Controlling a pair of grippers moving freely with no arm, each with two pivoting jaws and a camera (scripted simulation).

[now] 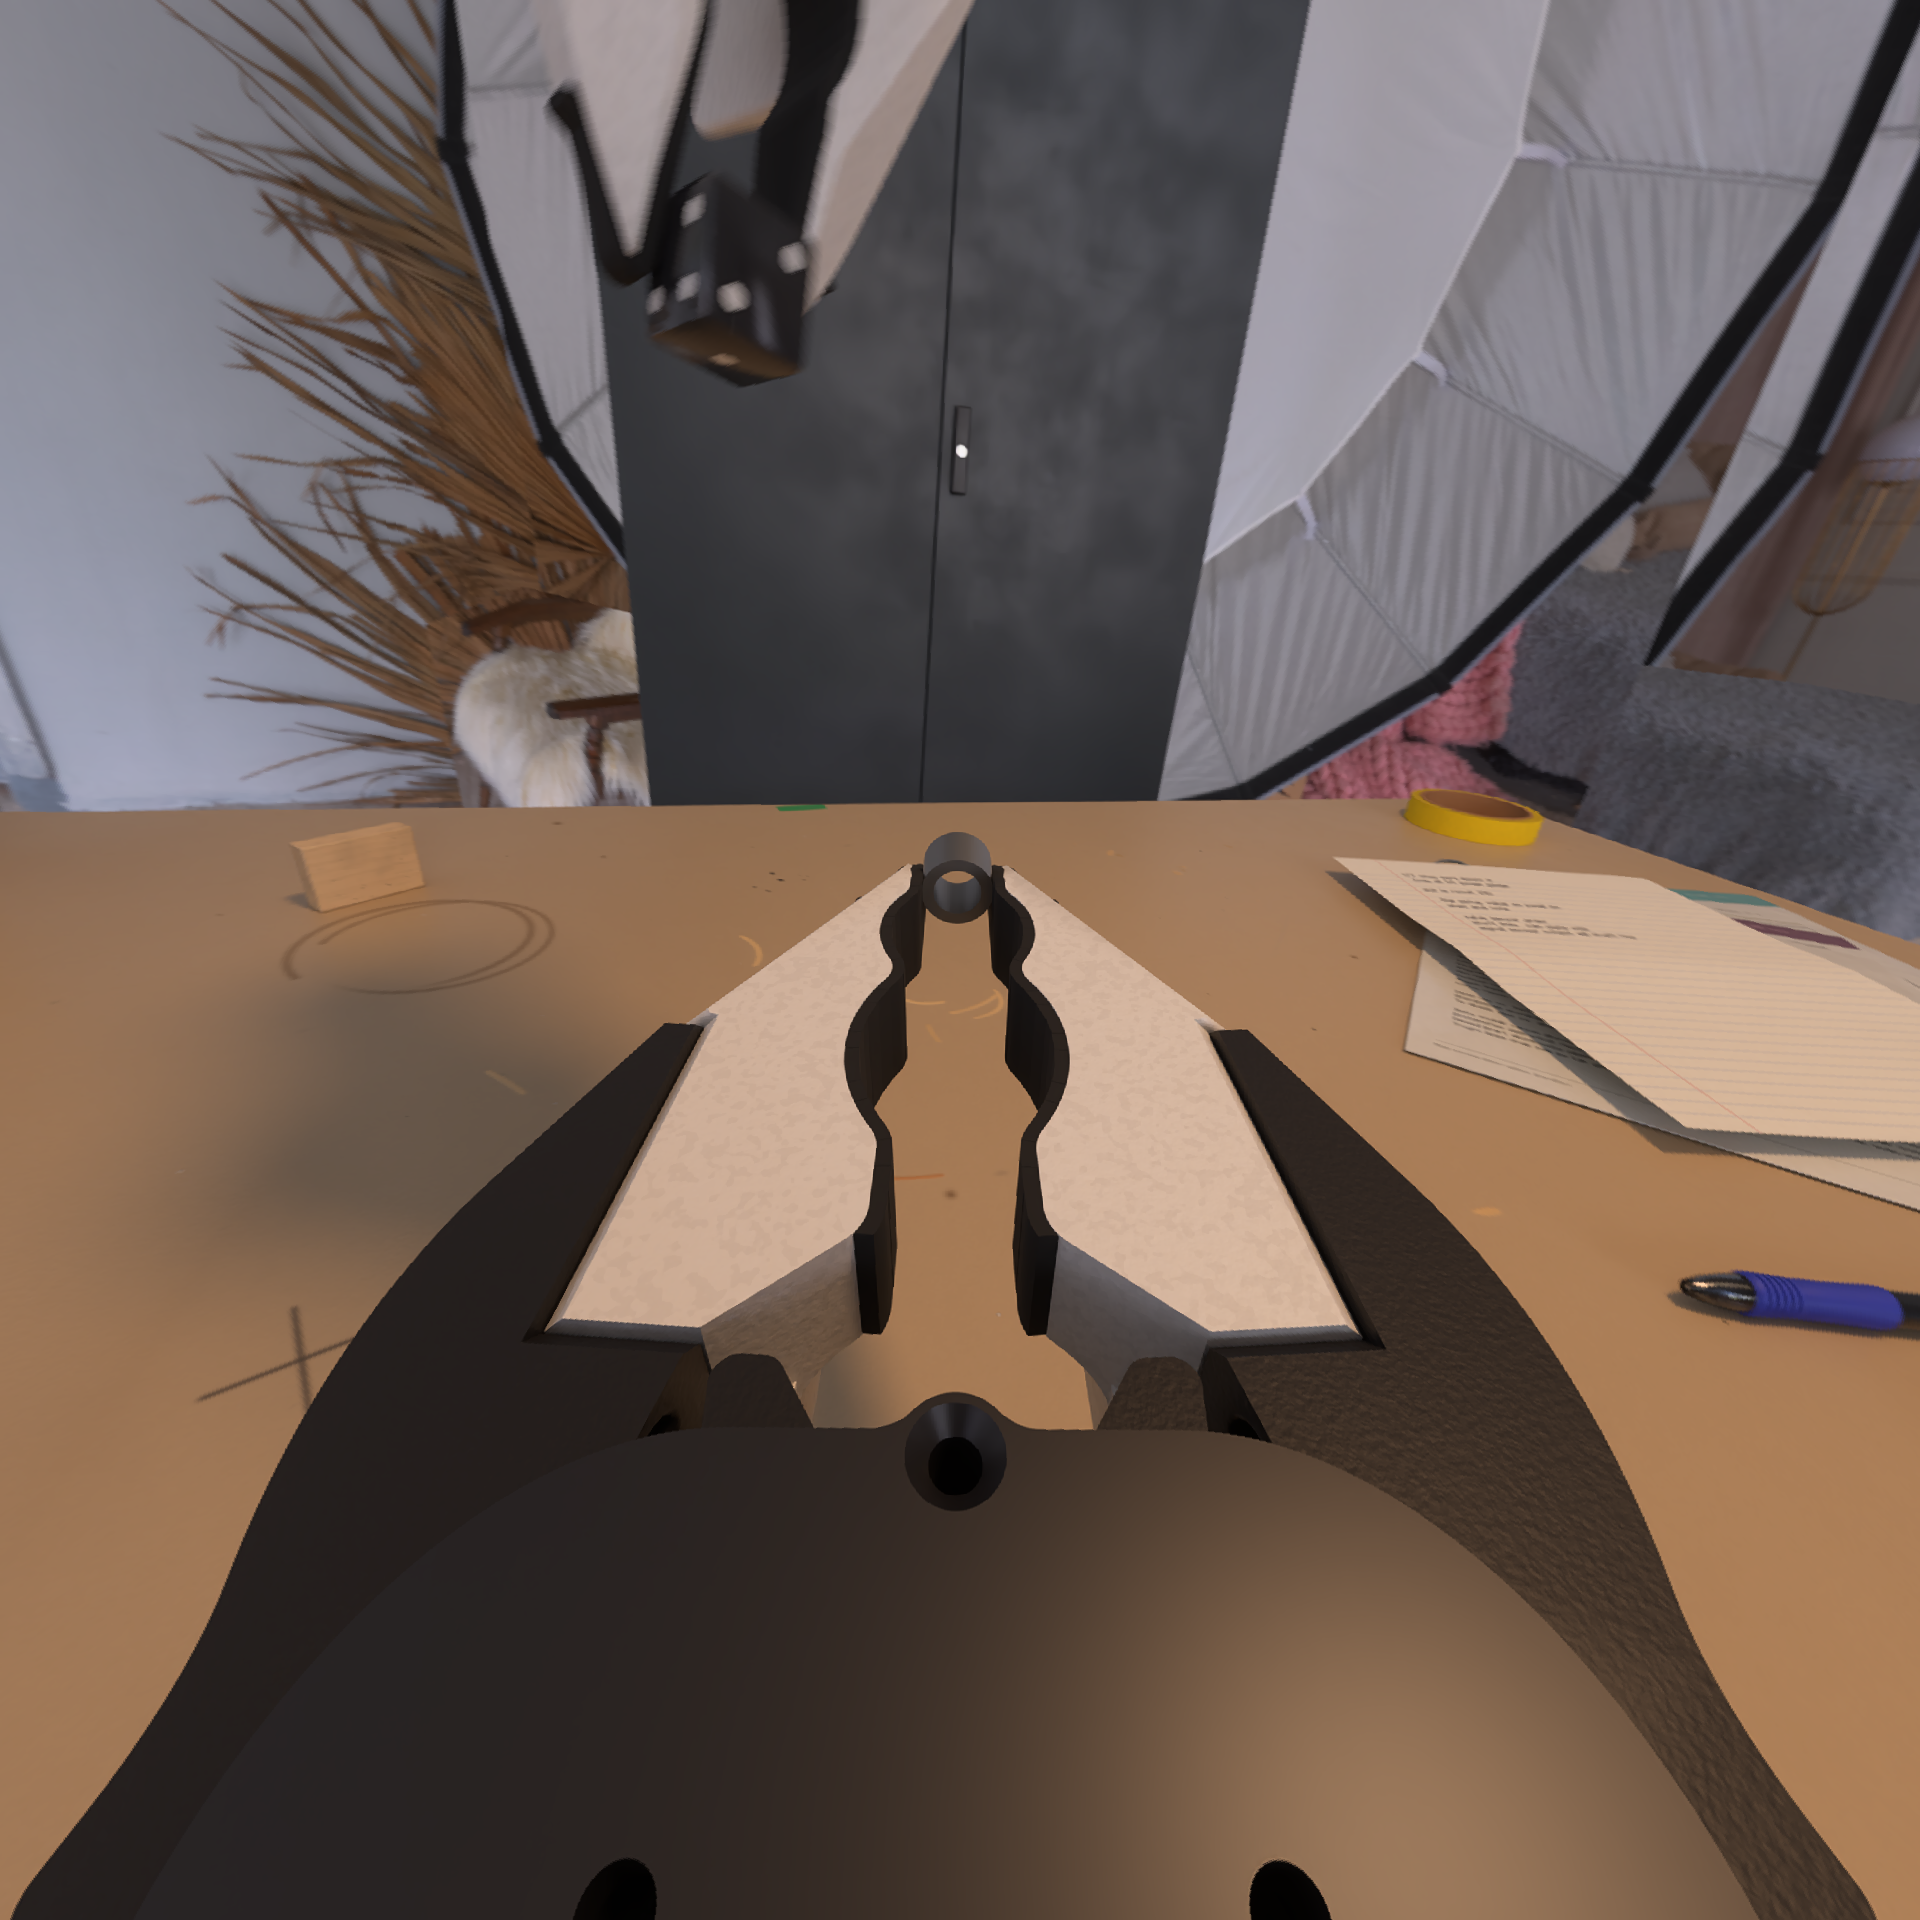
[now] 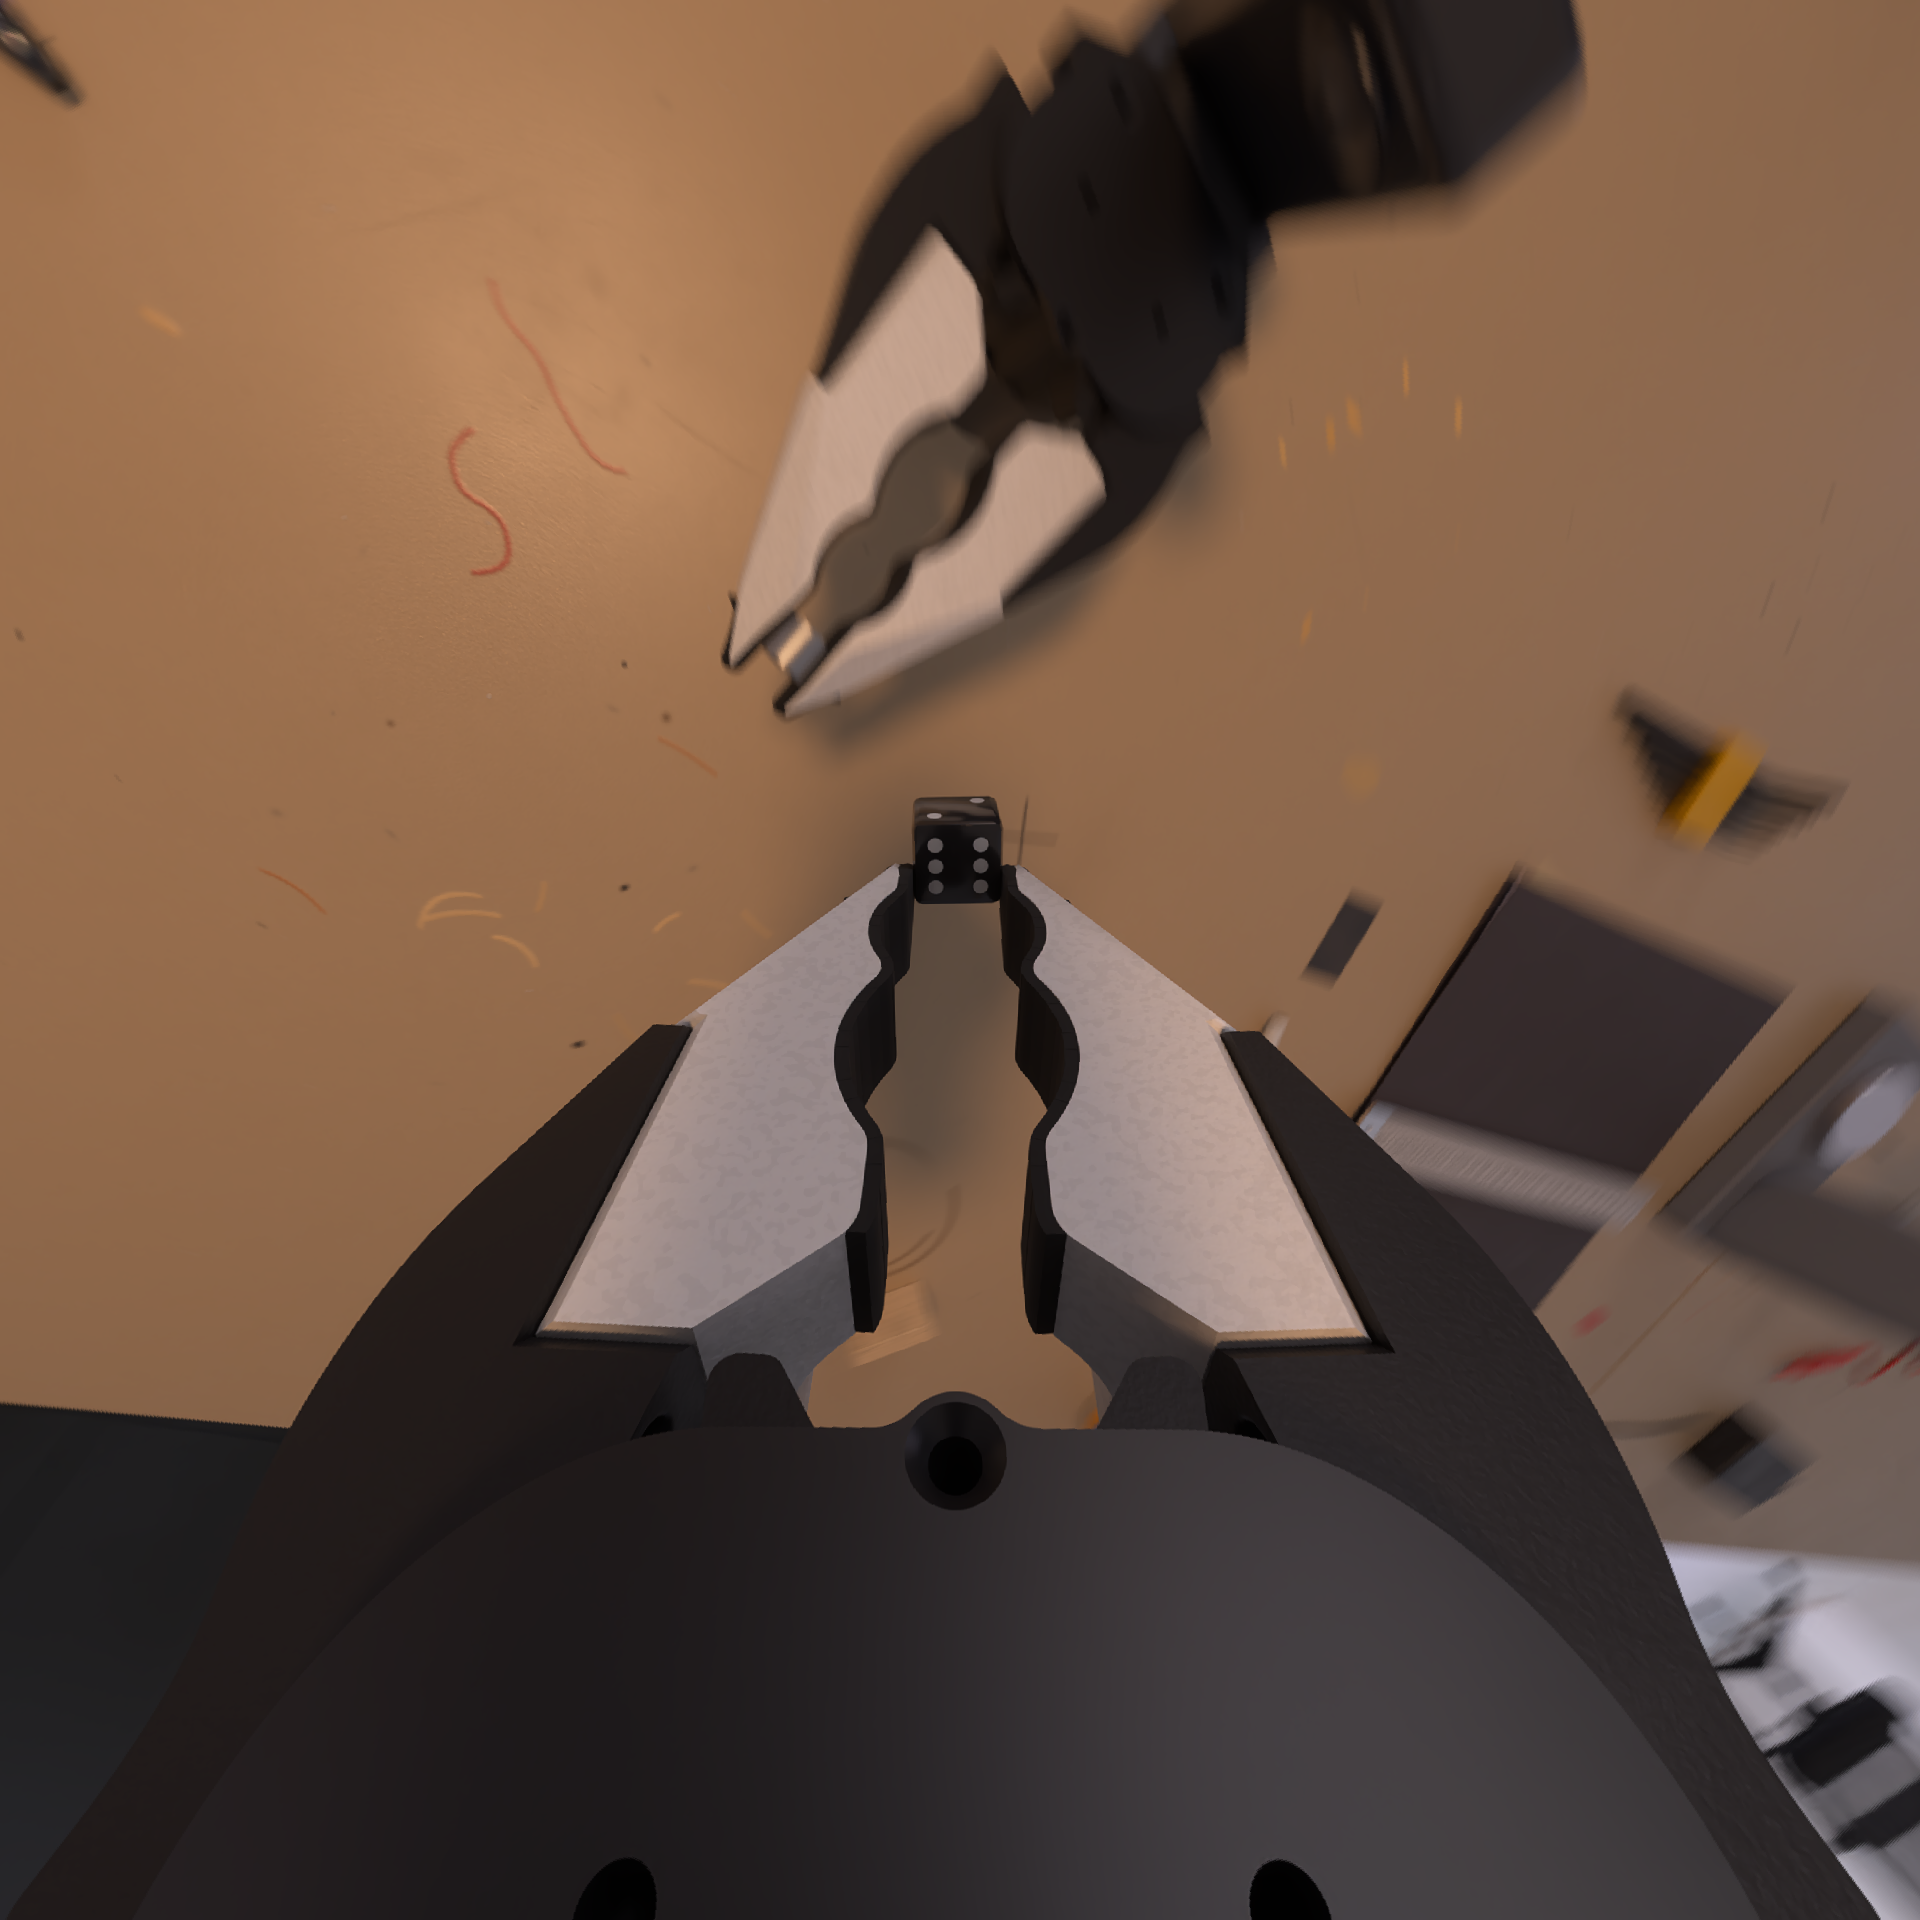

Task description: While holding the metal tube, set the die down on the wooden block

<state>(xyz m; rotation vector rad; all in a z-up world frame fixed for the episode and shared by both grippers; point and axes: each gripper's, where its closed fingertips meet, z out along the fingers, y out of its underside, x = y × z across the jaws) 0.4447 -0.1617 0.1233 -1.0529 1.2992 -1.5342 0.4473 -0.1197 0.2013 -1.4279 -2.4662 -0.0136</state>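
Left gripper (image 1: 958,894) pinches tube (image 1: 958,886) at fingertips, 12 o'clock. Right gripper (image 2: 956,883) pinches die (image 2: 956,850) at tips, high above table (image 1: 623,1039). Block (image 1: 358,865) lies on table at 10 o'clock of left gripper, well apart.

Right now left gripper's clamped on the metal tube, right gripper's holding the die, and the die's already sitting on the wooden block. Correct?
Not quite. The die is not on the wooden block: the left wrist view shows it pinched in the right gripper, up in the air, with nothing on the block. The rest holds: the left gripper is clamped on the metal tube.
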